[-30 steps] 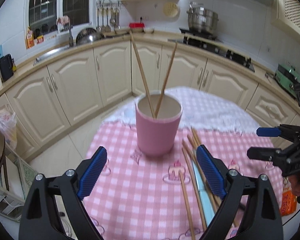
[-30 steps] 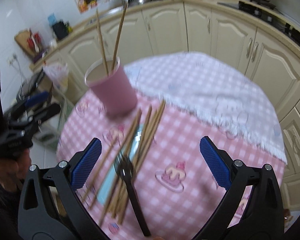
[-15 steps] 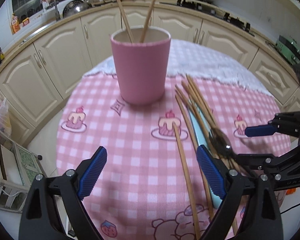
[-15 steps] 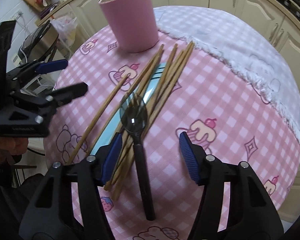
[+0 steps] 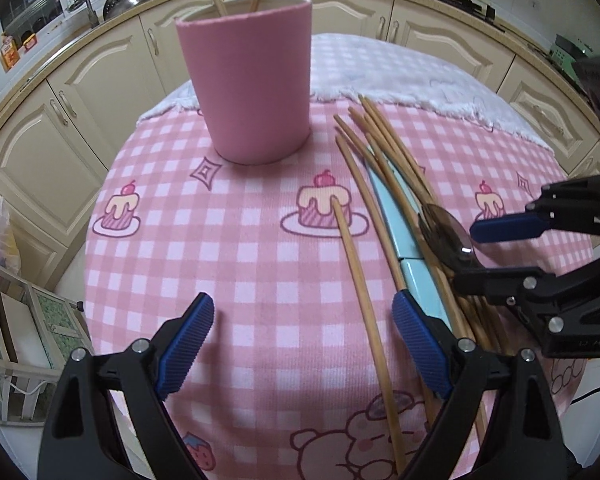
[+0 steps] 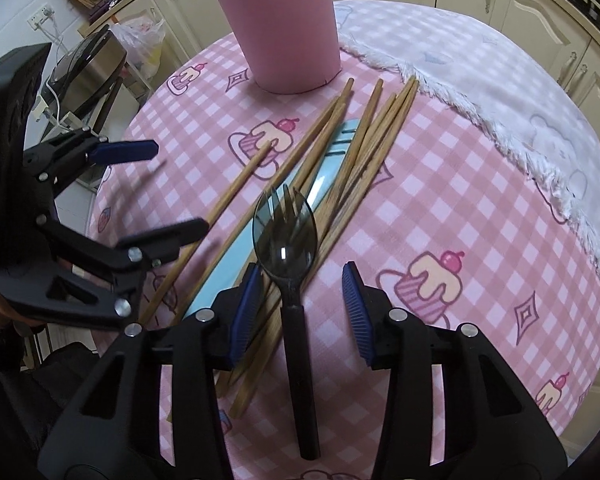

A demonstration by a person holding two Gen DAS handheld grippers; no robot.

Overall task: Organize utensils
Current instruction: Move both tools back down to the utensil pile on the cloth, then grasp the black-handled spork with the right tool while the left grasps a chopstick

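Utensils lie at the table's point(image 5: 236, 272) five o'clock: pink cup point(image 5: 252, 80) at twelve, chopsticks point(image 6: 364, 152), black spork point(image 6: 286, 240). Right gripper point(image 6: 300, 312) is closing around the spork's neck, pads not touching; left gripper point(image 5: 300, 344) gapes empty.

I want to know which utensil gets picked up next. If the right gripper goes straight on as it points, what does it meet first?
Most likely the black plastic spork: its handle lies between the closing, not yet touching fingers of the right gripper, on the wooden chopsticks.

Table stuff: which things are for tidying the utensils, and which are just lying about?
For tidying:
- tall pink cup
- loose wooden chopsticks
- dark plastic spork
- flat pale blue case

Just lying about:
- white fluffy cloth
- clear plastic bag
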